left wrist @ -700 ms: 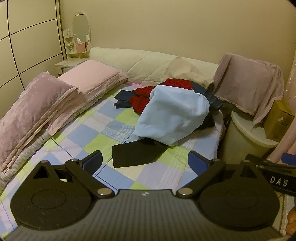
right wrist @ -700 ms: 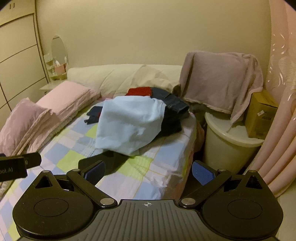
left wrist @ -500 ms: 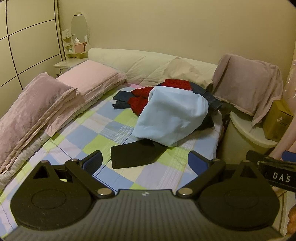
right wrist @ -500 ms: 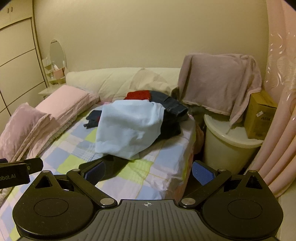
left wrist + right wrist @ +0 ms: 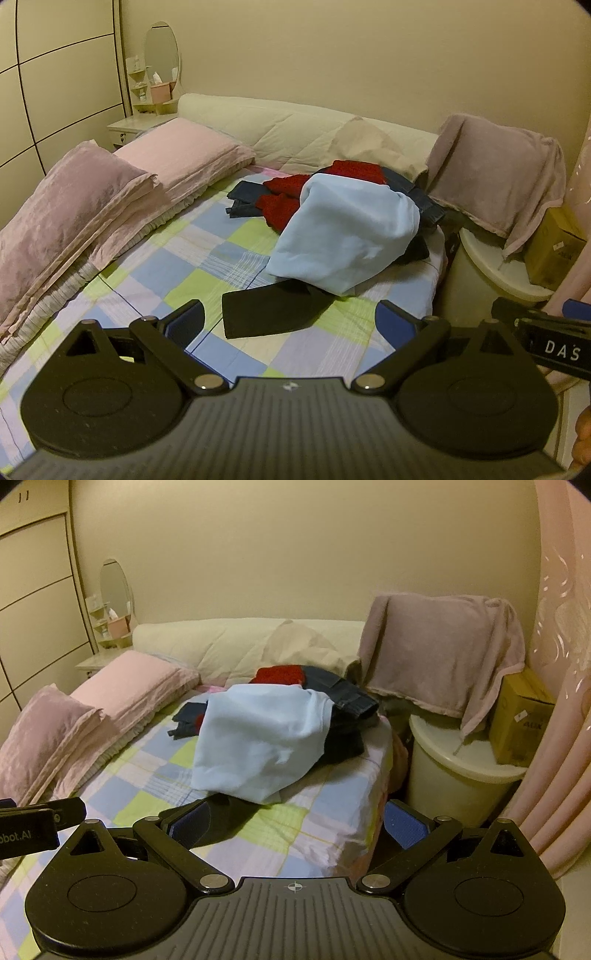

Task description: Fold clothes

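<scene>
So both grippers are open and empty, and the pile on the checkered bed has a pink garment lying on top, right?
Not quite: the top garment is light blue, not pink, as the left wrist view shows. The left gripper and right gripper are indeed open and empty over the checkered bed.

The bed sheet is a patchwork check of pale blue, lime green, lilac and white squares, some crossed with fine plaid lines. On it lie a light blue garment, a red knit, dark navy denim and a plain black piece. The pillows are dusty pink and mauve, the headboard cream, and the gripper pads blue on black frames.
</scene>
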`<state>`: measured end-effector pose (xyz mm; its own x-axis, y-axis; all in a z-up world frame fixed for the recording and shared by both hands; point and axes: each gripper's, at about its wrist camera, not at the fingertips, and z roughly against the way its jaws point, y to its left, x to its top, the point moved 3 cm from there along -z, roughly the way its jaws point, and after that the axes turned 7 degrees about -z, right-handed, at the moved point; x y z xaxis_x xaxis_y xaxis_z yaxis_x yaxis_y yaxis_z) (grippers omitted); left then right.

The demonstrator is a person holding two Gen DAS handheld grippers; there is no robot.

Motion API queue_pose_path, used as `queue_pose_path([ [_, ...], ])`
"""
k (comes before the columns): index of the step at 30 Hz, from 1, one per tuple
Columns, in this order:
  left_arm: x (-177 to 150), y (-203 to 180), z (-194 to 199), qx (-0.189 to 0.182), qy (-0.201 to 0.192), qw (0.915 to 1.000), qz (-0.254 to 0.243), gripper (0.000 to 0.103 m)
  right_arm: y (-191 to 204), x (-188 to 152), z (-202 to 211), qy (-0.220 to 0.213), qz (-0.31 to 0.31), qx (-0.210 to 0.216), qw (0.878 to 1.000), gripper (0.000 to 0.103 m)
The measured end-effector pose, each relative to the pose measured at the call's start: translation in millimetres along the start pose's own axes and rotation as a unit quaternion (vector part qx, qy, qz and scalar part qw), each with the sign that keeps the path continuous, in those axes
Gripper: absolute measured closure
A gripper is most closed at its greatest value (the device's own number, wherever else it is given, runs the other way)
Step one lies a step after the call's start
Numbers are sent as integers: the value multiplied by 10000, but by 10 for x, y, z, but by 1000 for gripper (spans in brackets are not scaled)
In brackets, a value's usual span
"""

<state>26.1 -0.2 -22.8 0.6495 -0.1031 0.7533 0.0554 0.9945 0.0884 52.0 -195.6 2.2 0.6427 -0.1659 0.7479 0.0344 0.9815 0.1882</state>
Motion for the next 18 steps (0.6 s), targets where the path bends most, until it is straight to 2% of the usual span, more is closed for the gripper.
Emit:
queue_pose_path([
  [12,34,97,9,-53,-25,10000,23,5,55,165,-116,-96,36,36,9999,1],
  [18,38,159,1,-67,-43,10000,35,5,84,78,-86,-179,2,8,9998,1],
])
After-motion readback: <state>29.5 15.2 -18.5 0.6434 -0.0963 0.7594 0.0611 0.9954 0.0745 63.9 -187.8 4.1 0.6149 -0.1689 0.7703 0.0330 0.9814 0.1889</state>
